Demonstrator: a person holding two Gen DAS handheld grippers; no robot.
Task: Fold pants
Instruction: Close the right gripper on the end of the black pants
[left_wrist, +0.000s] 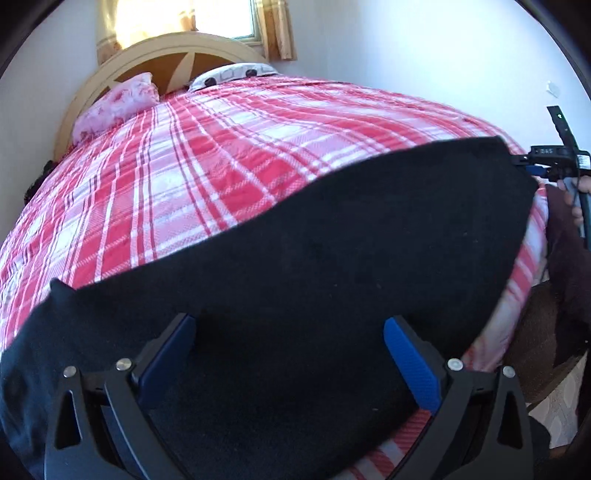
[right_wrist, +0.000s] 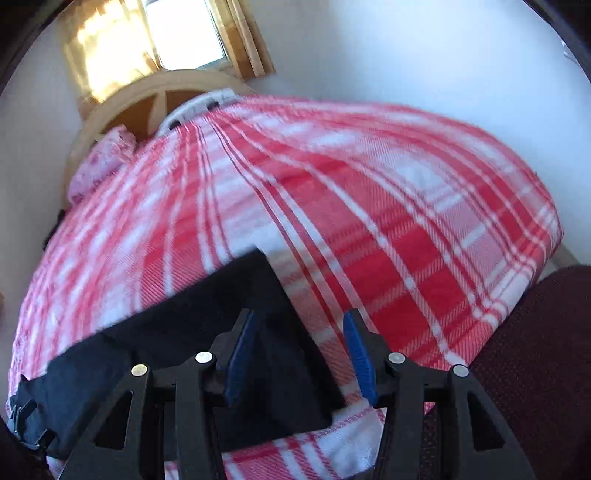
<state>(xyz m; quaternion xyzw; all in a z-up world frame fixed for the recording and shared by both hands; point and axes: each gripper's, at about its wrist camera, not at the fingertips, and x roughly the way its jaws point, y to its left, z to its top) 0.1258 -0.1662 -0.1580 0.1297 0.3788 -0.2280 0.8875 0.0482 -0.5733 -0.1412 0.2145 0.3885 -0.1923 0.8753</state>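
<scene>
Sunlit white walls enclosed a bed (left_wrist: 229, 155) covered by a woven blanket of red, pink and white plaid, its twill texture visible in the right wrist view.

Across the near edge of that blanket lay the pants (left_wrist: 314, 251), a flat band of matte black fabric with a soft, slightly fuzzy nap. In the left wrist view the band ran from the near left corner to the far right, widening toward a rounded end. In the right wrist view its squared end (right_wrist: 258, 295) reached just beyond the gripper, with one straight edge and a sharp corner lying on the plaid.

Above the pants, the left gripper (left_wrist: 290, 332) had its jaws spread wide; its ribbed blue pads (left_wrist: 413, 365) stood apart, pinching nothing. The right gripper (right_wrist: 299, 332) stood about half open over the end of the pants, its pads likewise clear of the cloth, with the left blue pad (right_wrist: 240, 354) over black fabric and the right one over the blanket. Both grippers had black linkage arms with round silver pins.

At the far end stood a curved wooden headboard (left_wrist: 122, 70) in pale and brown panels, with a ruffled pink pillow (left_wrist: 114, 103) and a white patterned pillow (left_wrist: 232, 74) against it. Behind it, a window (right_wrist: 184, 33) glowed between tan curtains. At the near right, dark maroon knit clothing (right_wrist: 535, 350) of the person filled the corner.
</scene>
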